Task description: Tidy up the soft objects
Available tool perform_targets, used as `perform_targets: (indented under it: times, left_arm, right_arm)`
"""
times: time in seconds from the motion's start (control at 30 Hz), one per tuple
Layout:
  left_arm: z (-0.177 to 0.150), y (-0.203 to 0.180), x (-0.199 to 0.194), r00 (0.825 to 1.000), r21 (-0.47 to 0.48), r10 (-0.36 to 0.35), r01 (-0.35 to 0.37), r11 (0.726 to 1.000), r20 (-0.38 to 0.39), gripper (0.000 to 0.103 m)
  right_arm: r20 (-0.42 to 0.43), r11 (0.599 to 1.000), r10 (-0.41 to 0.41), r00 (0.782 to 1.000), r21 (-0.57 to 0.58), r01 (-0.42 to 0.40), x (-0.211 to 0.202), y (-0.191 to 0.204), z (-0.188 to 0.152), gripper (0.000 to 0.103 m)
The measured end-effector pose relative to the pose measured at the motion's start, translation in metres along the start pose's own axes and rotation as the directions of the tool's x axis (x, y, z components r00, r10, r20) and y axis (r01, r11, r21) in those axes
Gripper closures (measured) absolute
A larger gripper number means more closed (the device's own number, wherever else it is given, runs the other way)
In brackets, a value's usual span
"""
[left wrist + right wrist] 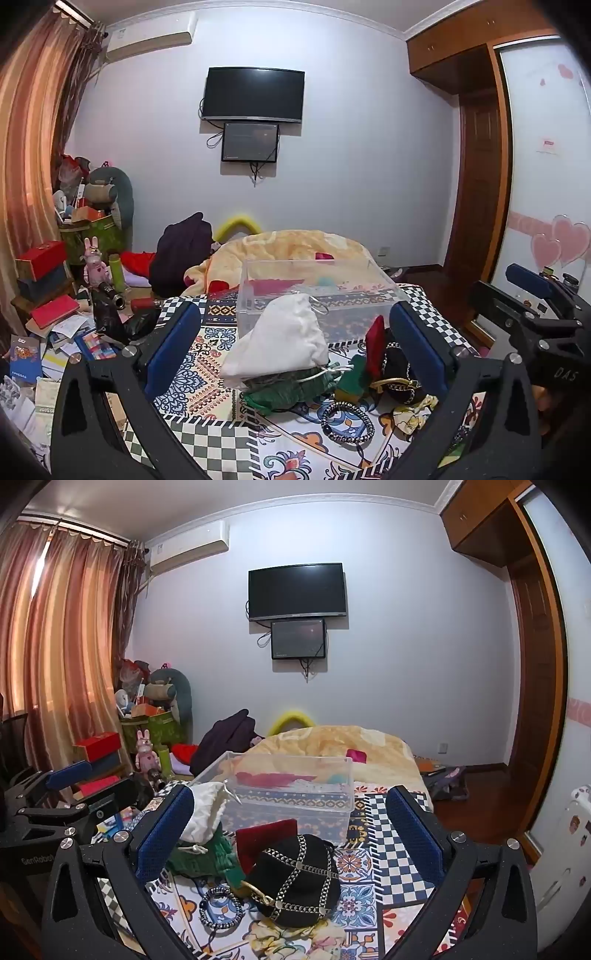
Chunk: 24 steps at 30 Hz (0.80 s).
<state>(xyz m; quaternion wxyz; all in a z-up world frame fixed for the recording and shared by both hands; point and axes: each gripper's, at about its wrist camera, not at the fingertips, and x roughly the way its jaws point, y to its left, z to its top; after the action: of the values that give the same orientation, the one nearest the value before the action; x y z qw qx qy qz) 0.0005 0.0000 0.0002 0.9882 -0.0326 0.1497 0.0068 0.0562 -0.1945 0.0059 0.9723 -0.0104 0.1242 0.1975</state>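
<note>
I hold my left gripper (295, 339) and right gripper (291, 834) side by side, tipped a little down, fingers wide apart and empty. The soft pile, white pouch (284, 339) and black bag (299, 878), lies just before the clear box (291, 794).

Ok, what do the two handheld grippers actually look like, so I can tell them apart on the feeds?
Both look alike: the left gripper and right gripper have matte black frames with triangular cut-outs, silver round bolts, and long blue textured pads on each finger. White lettering shows on the body of each where it appears in the other's view. No cables or sleeves visible.
</note>
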Motion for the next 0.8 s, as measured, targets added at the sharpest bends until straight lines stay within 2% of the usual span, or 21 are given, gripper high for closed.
perform_targets:
  times: [0.37,0.7,0.8]
  left_arm:
    - [0.002,-0.005,-0.005,0.999,0.009,-0.026,0.025,1.000,0.037,0.000]
    - [0.000,-0.001,-0.003,0.999,-0.007,-0.033,0.033,0.999,0.040,0.000]
    - [0.000,-0.001,-0.004,0.998,-0.006,-0.039,0.039,0.999,0.042,0.000]
  right_arm:
    - [0.009,1.000,-0.001,1.000,0.000,0.001,-0.001,0.001,0.000,0.000]
    - [0.012,1.000,0.001,1.000,0.001,-0.001,-0.008,0.002,0.010,0.000]
    - [0.017,1.000,0.003,1.000,0.002,-0.003,-0.006,0.000,0.004,0.000]
